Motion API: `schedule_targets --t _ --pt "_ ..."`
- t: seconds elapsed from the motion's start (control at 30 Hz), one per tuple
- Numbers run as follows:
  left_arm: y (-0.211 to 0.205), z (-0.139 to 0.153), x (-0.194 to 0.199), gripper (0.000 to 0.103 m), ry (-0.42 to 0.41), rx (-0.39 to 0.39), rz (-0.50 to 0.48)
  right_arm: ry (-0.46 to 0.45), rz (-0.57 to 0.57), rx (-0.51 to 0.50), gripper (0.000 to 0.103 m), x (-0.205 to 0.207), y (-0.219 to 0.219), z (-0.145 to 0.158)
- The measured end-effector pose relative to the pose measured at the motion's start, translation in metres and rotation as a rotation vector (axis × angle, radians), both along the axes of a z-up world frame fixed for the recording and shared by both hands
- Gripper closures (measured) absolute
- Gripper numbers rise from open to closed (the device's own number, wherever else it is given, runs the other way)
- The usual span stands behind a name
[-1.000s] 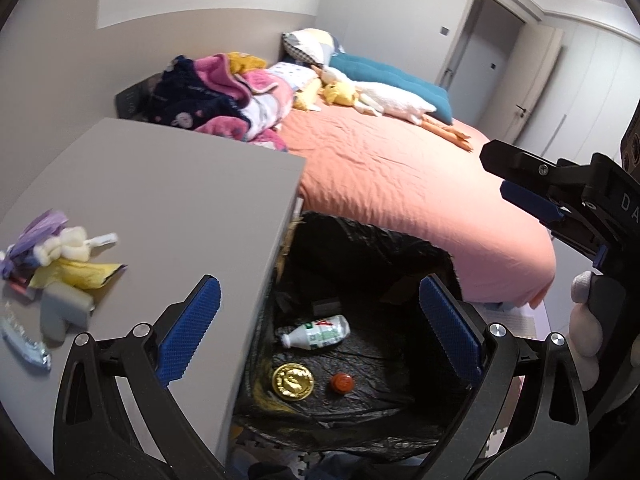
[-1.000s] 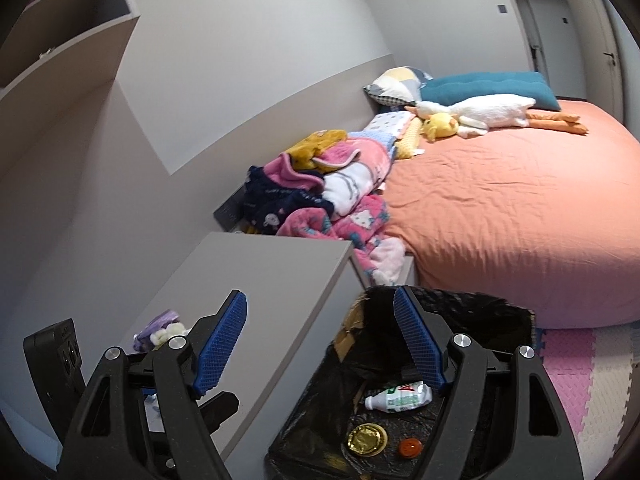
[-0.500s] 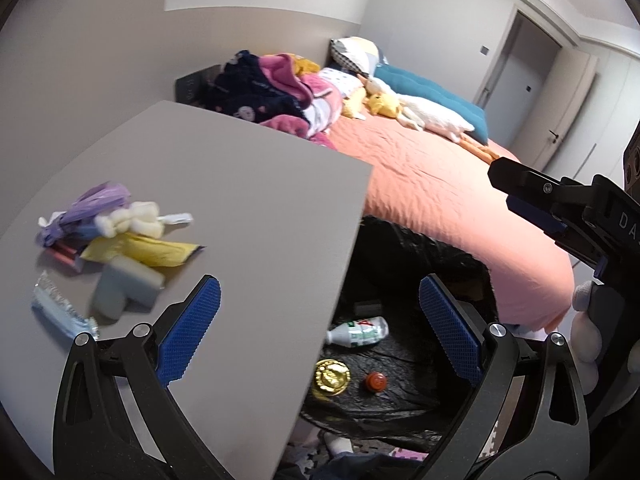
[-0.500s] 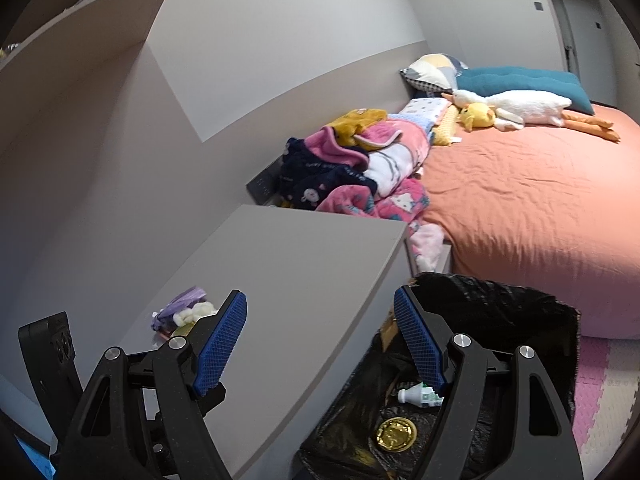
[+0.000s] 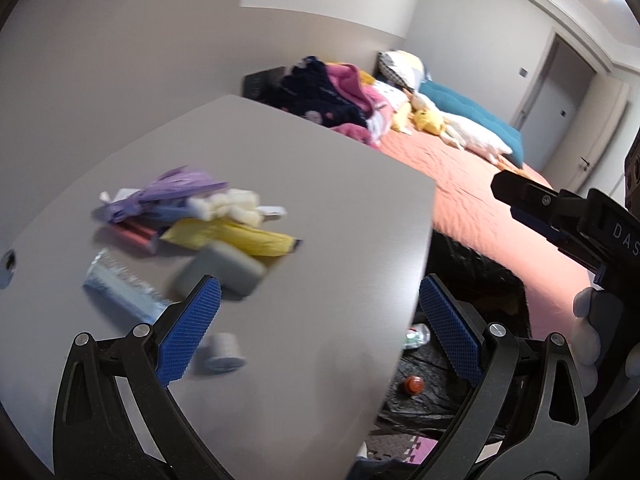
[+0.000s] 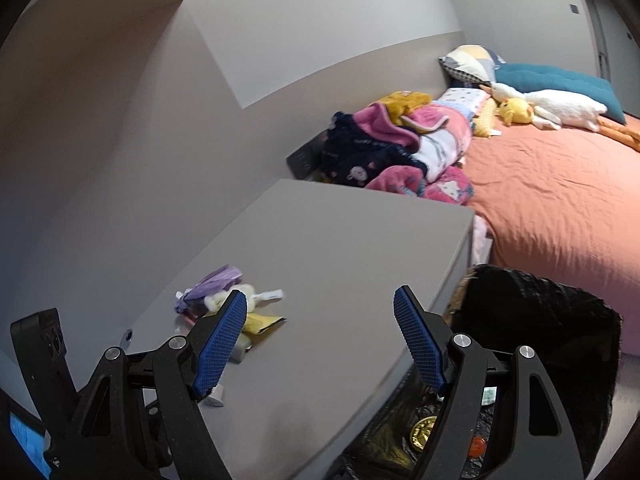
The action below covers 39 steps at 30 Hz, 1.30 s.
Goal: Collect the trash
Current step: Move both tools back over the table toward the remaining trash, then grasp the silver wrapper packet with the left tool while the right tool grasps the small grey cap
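Note:
A pile of trash lies on the grey tabletop (image 5: pixel 320 208): a purple wrapper (image 5: pixel 168 192), white wads (image 5: pixel 236 204), a yellow packet (image 5: pixel 236 236), a grey block (image 5: pixel 224 270), a silver-blue wrapper (image 5: pixel 120 288) and a small grey roll (image 5: pixel 222 350). My left gripper (image 5: pixel 316 332) is open and empty, hovering over the table just right of the pile. My right gripper (image 6: pixel 320 340) is open and empty, above the table's near edge; the pile (image 6: pixel 228 300) sits by its left finger. The black trash bag (image 6: pixel 560 320) stands right of the table, holding a bottle, a gold lid (image 6: pixel 424 432) and a red cap (image 5: pixel 412 384).
A bed with an orange cover (image 6: pixel 560 208) lies beyond the bag, with heaped clothes (image 6: pixel 392 148), pillows and plush toys at its head. Grey walls close the left side. A door (image 5: pixel 548 92) is at the far right. Foam floor mats show below the bag.
Both grippers have swung left, from over the trash bag toward the table. The trash pile has come closer to the left gripper. Both stay open.

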State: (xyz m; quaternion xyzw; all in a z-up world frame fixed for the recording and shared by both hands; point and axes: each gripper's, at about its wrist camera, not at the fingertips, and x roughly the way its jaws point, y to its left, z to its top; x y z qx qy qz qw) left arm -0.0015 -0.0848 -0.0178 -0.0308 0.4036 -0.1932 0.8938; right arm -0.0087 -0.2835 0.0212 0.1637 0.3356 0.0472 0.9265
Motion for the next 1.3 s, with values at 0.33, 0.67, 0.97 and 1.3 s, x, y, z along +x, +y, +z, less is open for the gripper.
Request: schedule_targets --t 0.33,0.67,0.97,1.3 --pt "0.05 -0.01 0.009 0.007 0.031 0.01 0.124 0.037 0.081 -0.002 0.026 0.019 0.041 -0.011" --pt "0.09 -0.027 0.024 0.01 0.079 0.022 0.24 0.083 0.15 -0.006 0.026 0.032 0.075 -0.036" --pt "0.116 -0.053 0.048 0.019 0.168 0.012 0.297 0.155 0.242 -0.027 0.026 0.035 0.111 -0.067" --pt "0.132 -0.078 0.074 0.032 0.278 -0.007 0.341 0.216 0.311 -0.051 0.026 0.037 0.141 -0.093"
